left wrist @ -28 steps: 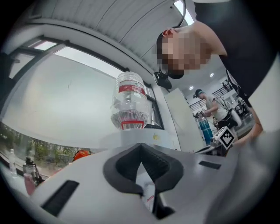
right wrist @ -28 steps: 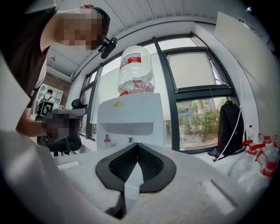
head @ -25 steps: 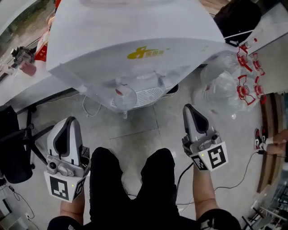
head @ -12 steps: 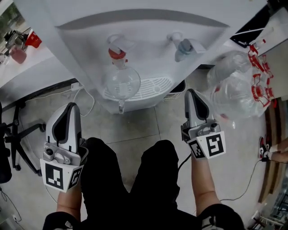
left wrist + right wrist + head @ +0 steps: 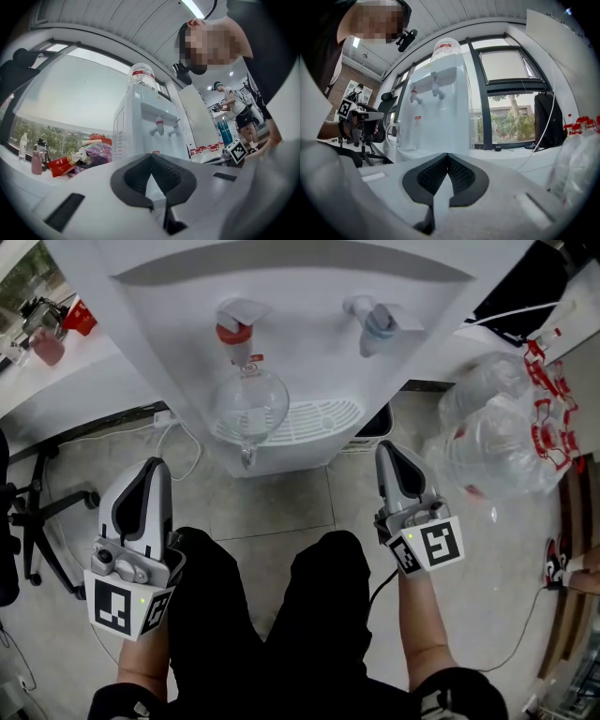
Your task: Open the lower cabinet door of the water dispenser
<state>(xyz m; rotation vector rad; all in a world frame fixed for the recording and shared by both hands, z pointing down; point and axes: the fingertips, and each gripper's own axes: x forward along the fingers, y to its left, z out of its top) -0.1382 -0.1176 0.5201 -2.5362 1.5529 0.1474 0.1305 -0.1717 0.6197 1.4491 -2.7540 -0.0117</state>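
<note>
1. White water dispenser [image 5: 309, 324] now faces our head view more squarely than a second ago, with its taps and drip tray [image 5: 319, 420] showing. Its lower cabinet door lies beneath that tray, out of sight.
2. Our left gripper [image 5: 153, 468] and right gripper [image 5: 387, 451] have sunk toward the door's height, but neither touches the dispenser.
3. Both pairs of jaws are pressed together and hold nothing.

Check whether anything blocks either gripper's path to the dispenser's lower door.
Nothing visible does. Only floor lies between the left gripper, the right gripper and the dispenser. The jug sits higher, on its drip tray.
</note>
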